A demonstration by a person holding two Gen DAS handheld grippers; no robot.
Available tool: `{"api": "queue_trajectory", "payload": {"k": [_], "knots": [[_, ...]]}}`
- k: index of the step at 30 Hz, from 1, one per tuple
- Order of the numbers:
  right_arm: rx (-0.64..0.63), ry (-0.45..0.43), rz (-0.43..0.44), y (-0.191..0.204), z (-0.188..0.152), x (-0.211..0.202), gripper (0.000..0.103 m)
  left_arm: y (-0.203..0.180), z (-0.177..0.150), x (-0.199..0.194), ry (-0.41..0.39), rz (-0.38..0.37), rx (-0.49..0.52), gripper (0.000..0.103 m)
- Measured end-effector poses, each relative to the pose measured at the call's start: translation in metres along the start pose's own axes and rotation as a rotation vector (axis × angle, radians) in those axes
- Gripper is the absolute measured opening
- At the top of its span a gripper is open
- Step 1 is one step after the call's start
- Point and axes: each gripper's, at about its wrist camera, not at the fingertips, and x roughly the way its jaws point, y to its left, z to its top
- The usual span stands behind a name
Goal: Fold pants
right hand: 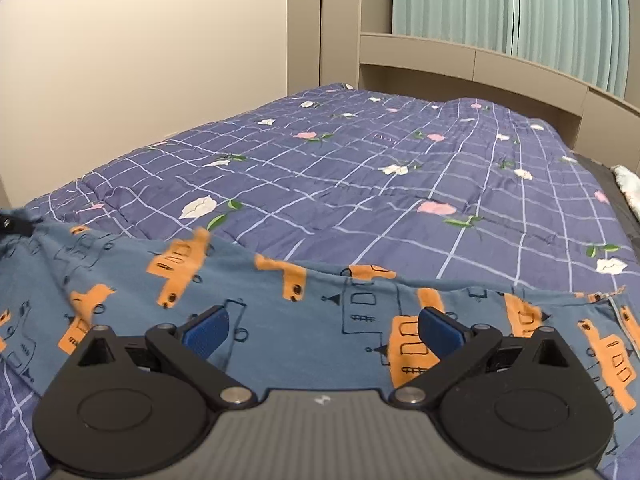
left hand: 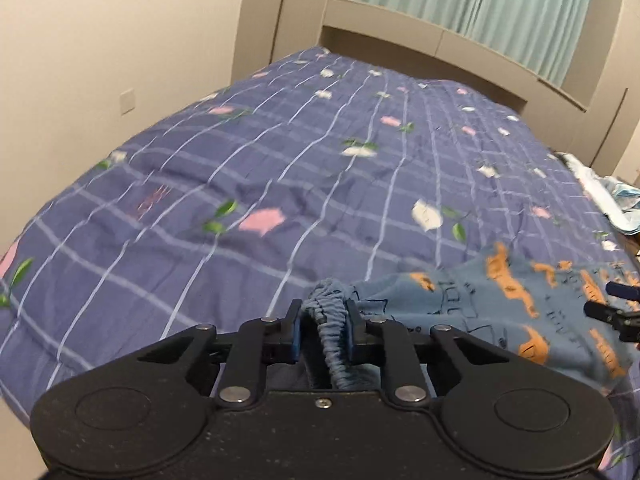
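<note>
Over on the left, the left hand-held gripper (left hand: 323,330) is clamped on the gathered elastic waistband (left hand: 329,320) of the pants (right hand: 288,312), probably to anchor that end while the cloth is spread. The blue pants with orange trucks lie along the near edge of the bed (right hand: 360,184), on its checked quilt. To the right, the right hand-held gripper (right hand: 323,332) hangs over the fabric with its jaws apart, holding nothing, seemingly ready to take a fresh grip.
</note>
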Motion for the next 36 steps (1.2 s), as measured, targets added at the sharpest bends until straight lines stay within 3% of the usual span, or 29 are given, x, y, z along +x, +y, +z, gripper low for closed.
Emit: {"api": "queue_trajectory", "payload": {"k": [3, 5, 7, 10, 13, 16, 22, 26, 30, 36], "knots": [[0.005, 0.032, 0.008, 0.0, -0.003, 0.011, 0.103, 0.0, -0.007, 0.017, 0.023, 0.024, 0.011, 0.029], [-0.001, 0.061, 0.015, -0.001, -0.006, 0.018, 0.103, -0.006, -0.005, 0.024, 0.038, 0.071, 0.029, 0.042], [0.006, 0.076, 0.027, -0.006, -0.007, 0.022, 0.103, -0.013, -0.001, 0.023, 0.025, 0.109, 0.044, 0.068], [0.038, 0.063, 0.027, -0.017, -0.009, 0.021, 0.103, -0.03, 0.004, 0.016, -0.039, 0.144, 0.101, 0.085], [0.064, 0.039, 0.003, -0.036, -0.012, 0.008, 0.103, -0.055, 0.009, 0.016, -0.072, 0.117, 0.153, 0.098], [0.084, 0.008, -0.055, -0.063, -0.019, -0.013, 0.103, -0.09, 0.014, 0.024, -0.097, 0.03, 0.193, 0.102], [0.174, -0.021, -0.225, -0.131, -0.045, -0.059, 0.103, -0.194, 0.015, 0.06, -0.083, -0.217, 0.323, 0.102], [0.284, -0.03, -0.272, -0.174, -0.064, -0.081, 0.103, -0.26, 0.008, 0.082, -0.071, -0.356, 0.388, 0.102], [0.423, -0.033, -0.202, -0.211, -0.081, -0.086, 0.103, -0.31, 0.002, 0.112, -0.027, -0.42, 0.412, 0.102], [0.551, -0.041, -0.094, -0.245, -0.09, -0.073, 0.102, -0.342, -0.005, 0.154, 0.024, -0.375, 0.446, 0.102]]}}
